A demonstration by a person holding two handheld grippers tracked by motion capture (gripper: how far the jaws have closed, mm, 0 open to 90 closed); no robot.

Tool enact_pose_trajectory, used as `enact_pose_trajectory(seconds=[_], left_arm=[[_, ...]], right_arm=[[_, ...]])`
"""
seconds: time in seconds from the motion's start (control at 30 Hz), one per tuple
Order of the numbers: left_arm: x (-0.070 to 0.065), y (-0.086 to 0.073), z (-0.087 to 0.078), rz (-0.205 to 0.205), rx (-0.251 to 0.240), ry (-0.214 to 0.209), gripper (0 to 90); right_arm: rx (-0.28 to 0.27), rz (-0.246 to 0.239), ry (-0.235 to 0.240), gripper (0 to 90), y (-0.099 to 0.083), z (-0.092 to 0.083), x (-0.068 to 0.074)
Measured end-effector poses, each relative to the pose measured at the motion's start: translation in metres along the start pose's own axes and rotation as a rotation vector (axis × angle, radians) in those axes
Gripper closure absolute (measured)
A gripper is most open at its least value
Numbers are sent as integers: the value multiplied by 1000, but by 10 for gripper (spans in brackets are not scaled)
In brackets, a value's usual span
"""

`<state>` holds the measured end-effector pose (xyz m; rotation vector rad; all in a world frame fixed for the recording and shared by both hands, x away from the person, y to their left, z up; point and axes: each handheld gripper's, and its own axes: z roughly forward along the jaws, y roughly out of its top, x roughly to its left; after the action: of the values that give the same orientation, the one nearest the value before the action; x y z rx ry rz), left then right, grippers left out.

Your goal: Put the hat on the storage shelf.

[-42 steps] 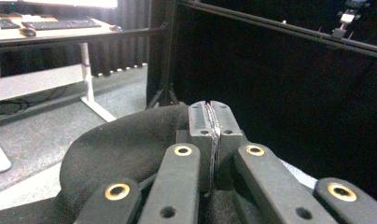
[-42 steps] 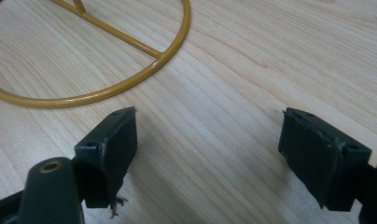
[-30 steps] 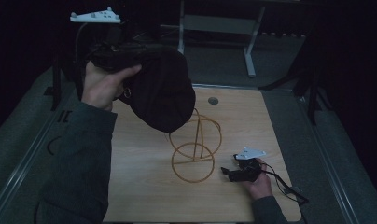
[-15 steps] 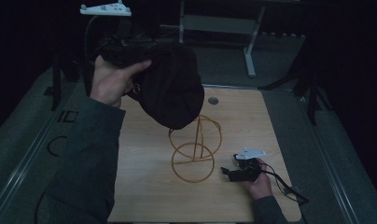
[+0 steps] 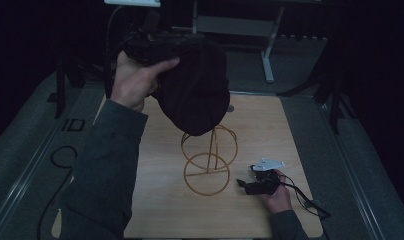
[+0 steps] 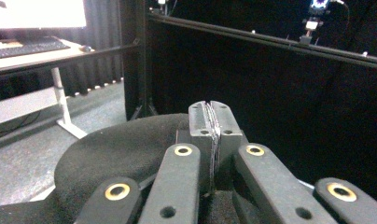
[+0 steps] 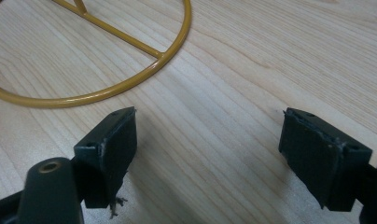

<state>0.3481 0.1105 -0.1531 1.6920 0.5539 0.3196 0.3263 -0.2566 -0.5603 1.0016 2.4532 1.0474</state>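
A black cap (image 5: pixel 195 90) hangs in the air above a gold wire stand (image 5: pixel 209 160) that rests mid-table. My left gripper (image 6: pixel 210 122) is shut on the black cap (image 6: pixel 126 154), pinching its fabric between the jaws; a hand holds that gripper high at the upper left in the high view. On the table right of the stand lies my right gripper (image 5: pixel 244 184), held by the other hand. In the right gripper view my right gripper (image 7: pixel 207 140) stands open, with bare wood between its pads and the stand's base ring (image 7: pixel 130 81) just beyond.
The wooden table (image 5: pixel 270 130) has dark floor around it. A small round object (image 5: pixel 230 107) sits near the table's far edge, partly behind the cap. A cable (image 5: pixel 300 192) trails from the right gripper toward the near right corner. A desk frame (image 5: pixel 267 45) stands beyond.
The left hand has carried the cap to the right and a little down, closer over the wire stand. The right gripper has stayed put.
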Motion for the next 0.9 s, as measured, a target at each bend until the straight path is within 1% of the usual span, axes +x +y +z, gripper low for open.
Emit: enact_pose_trajectory(seconds=[0.13, 0.27, 0.33, 0.37, 0.4, 0.47, 0.5, 0.53, 0.63, 0.7, 0.83, 0.9], left_arm=[[-3, 3, 4, -2, -4, -15, 890], [-6, 1, 15, -5, 4, -36, 890], [-9, -1, 22, -7, 8, -54, 890], [-11, -4, 28, -10, 13, -66, 890], [-11, -4, 28, -10, 13, -66, 890], [-13, -9, 34, -9, 24, -76, 890], [-16, -14, 40, -9, 35, -80, 890], [-16, -14, 40, -9, 35, -80, 890], [-15, -23, 47, -13, 63, -83, 891], [-13, -30, 51, -24, 79, -79, 890], [-9, -41, 53, -39, 100, -72, 890], [-9, -47, 52, -37, 112, -66, 890]], right_arm=[[0, 0, 1, 188, 0, 0, 0], [0, 0, 0, 188, 0, 0, 0], [-1, 0, 0, 187, 0, 0, 0], [1, 0, 1, 186, 0, 0, 0], [2, 2, 2, 186, 0, 0, 0], [1, 1, 2, 186, 0, 0, 0], [1, 0, 2, 186, 0, 0, 0], [1, -2, 2, 186, 0, 0, 0], [-1, -5, 3, 186, 0, 0, 0], [-1, -5, 3, 186, 0, 0, 0], [1, -5, 4, 186, 0, 0, 0], [1, -6, 5, 186, 0, 0, 0]])
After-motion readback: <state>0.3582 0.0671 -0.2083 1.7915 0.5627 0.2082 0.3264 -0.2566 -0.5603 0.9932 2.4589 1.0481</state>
